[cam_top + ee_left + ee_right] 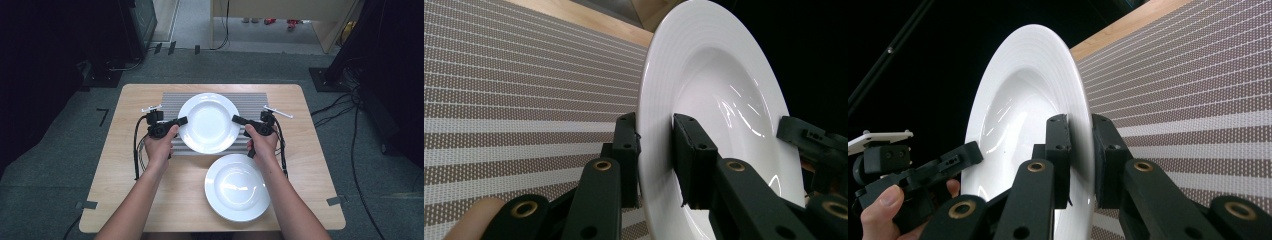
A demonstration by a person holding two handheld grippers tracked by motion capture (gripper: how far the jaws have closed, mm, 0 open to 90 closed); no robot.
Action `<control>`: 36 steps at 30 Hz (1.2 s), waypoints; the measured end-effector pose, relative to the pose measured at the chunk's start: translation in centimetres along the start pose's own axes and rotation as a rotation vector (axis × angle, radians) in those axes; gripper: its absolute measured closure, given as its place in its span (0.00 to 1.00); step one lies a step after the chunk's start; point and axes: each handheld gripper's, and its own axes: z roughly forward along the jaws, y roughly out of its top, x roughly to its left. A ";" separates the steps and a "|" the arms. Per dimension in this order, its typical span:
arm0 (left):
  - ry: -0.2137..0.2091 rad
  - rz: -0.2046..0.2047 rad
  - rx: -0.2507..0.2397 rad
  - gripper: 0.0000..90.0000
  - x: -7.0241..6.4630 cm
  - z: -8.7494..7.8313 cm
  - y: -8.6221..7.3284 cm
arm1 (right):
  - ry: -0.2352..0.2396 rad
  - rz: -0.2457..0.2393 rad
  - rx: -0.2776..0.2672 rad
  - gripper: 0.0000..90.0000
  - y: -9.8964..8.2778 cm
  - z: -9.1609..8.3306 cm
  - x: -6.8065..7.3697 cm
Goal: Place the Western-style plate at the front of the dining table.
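Observation:
A white deep plate [209,122] hangs over the striped grey placemat [255,104], held by both grippers. My left gripper [183,120] is shut on its left rim and my right gripper [236,119] is shut on its right rim. In the left gripper view the plate [719,90] stands edge-on between my left gripper's [655,150] black jaws, with the other gripper's jaw at its far rim. In the right gripper view the plate [1018,110] is clamped the same way by my right gripper [1079,150].
A second white deep plate [237,186] lies on the wooden table [125,165] near its front edge, right of centre and close under the right forearm. Cables trail from both grippers across the table. Dark equipment and floor cables surround the table.

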 end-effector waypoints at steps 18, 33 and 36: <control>0.054 -0.070 0.074 0.83 1.4 3.2 0.1 | -0.070 0.119 0.022 0.89 0.0 2.3 -3.1; 0.098 -0.090 0.126 0.83 1.7 5.4 1.0 | -0.136 0.170 0.025 0.87 0.7 3.9 -4.7; 0.121 -0.088 0.135 0.82 1.8 6.0 1.0 | -0.145 0.184 0.019 0.87 0.6 4.3 -5.3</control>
